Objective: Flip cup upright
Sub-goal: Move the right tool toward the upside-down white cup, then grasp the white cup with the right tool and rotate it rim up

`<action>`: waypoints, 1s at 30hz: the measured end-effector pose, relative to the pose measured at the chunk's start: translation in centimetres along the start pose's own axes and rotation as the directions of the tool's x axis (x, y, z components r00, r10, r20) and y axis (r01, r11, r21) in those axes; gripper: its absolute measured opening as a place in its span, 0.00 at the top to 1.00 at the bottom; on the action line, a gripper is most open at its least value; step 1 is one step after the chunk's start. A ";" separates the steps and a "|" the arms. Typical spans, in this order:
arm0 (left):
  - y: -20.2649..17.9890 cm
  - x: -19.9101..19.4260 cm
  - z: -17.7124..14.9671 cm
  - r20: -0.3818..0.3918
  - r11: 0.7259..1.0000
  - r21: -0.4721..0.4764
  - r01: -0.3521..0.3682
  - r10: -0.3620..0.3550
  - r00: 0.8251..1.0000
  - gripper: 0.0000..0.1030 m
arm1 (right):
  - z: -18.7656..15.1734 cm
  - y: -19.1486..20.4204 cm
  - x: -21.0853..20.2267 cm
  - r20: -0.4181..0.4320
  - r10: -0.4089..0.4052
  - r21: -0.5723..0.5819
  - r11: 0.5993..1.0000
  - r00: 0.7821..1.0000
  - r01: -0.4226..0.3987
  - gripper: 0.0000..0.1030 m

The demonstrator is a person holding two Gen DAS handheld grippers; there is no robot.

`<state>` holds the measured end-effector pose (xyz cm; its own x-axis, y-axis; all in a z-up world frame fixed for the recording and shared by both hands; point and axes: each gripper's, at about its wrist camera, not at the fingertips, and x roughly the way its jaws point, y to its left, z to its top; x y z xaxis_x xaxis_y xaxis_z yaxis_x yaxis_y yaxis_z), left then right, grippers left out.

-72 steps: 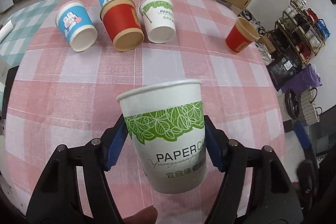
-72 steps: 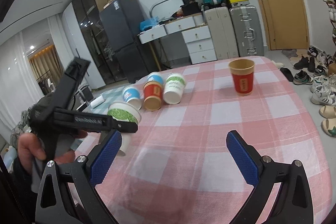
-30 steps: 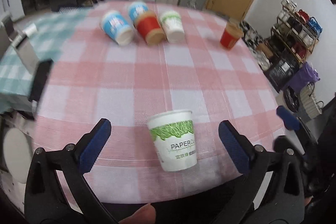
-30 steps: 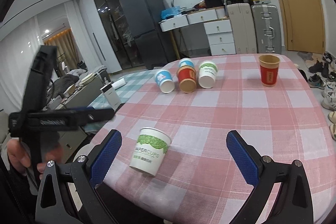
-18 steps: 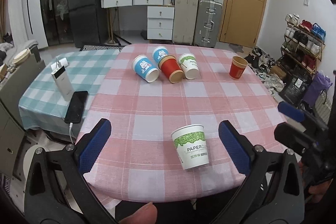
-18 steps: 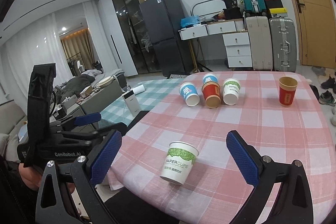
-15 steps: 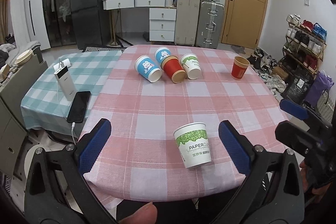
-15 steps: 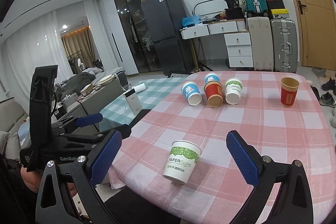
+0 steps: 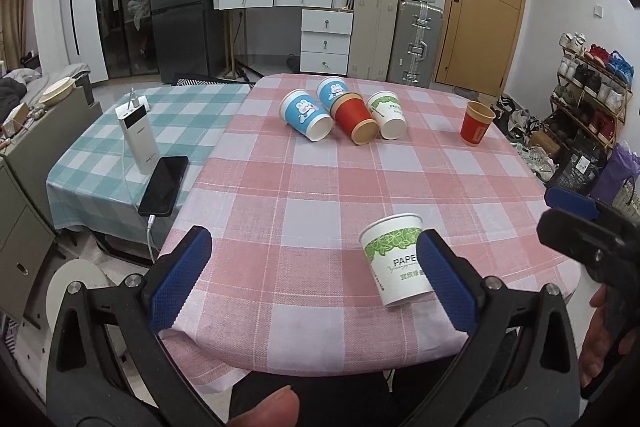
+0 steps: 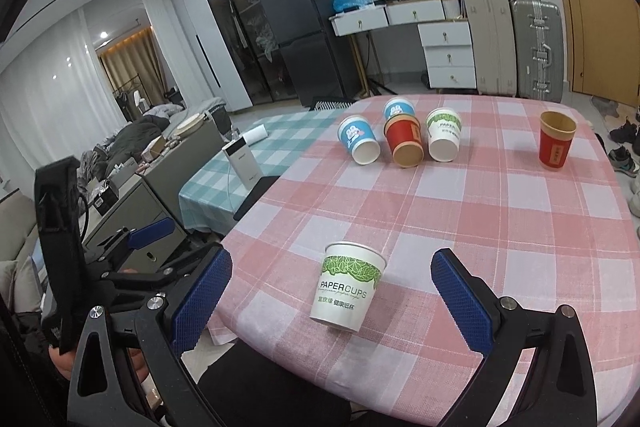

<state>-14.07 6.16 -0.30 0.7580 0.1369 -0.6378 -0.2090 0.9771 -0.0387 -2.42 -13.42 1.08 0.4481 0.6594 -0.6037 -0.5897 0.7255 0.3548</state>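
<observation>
A white paper cup with a green leaf band stands upright near the front edge of the pink checked table. My left gripper is open and empty, held back from the table edge, the cup partly behind its right finger. My right gripper is open and empty, also held back, with the cup between its fingers in view but farther away. At the far side several cups lie on their sides: two blue, one red, one white-green.
A red cup stands upright at the far right. A power bank and a phone lie on the green checked table on the left. A shoe rack stands right, cabinets and suitcases behind.
My left gripper let go of the white-green cup, leaving it upright, and drew back and up from the table. My right gripper also drew back.
</observation>
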 end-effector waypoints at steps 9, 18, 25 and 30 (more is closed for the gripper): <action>2.0 1.4 -0.6 -0.019 0.999 -0.042 0.003 -0.004 1.000 0.01 | 3.4 -0.9 5.9 -0.248 0.103 0.028 0.995 0.963 -0.099 0.01; 4.4 4.6 -1.3 -0.070 0.997 -0.077 0.004 -0.009 0.998 0.01 | 2.4 -3.1 14.9 -0.644 0.141 0.072 0.990 0.752 -0.124 0.01; 6.0 7.0 -1.7 -0.107 0.995 -0.101 0.012 -0.023 0.994 0.01 | 1.5 -5.4 20.2 -0.741 0.199 0.177 0.979 0.642 -0.099 0.01; 6.6 8.2 -1.9 -0.126 0.993 -0.111 0.026 -0.040 0.991 0.01 | 2.0 -6.1 22.6 -0.770 0.242 0.239 0.967 0.591 -0.085 0.01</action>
<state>-10.47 13.46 -7.24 0.6819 0.0760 -0.7275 -0.2565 0.9563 -0.1405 12.65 -2.57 -13.26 -0.3953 0.4136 -0.8202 -0.4475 0.6930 0.5652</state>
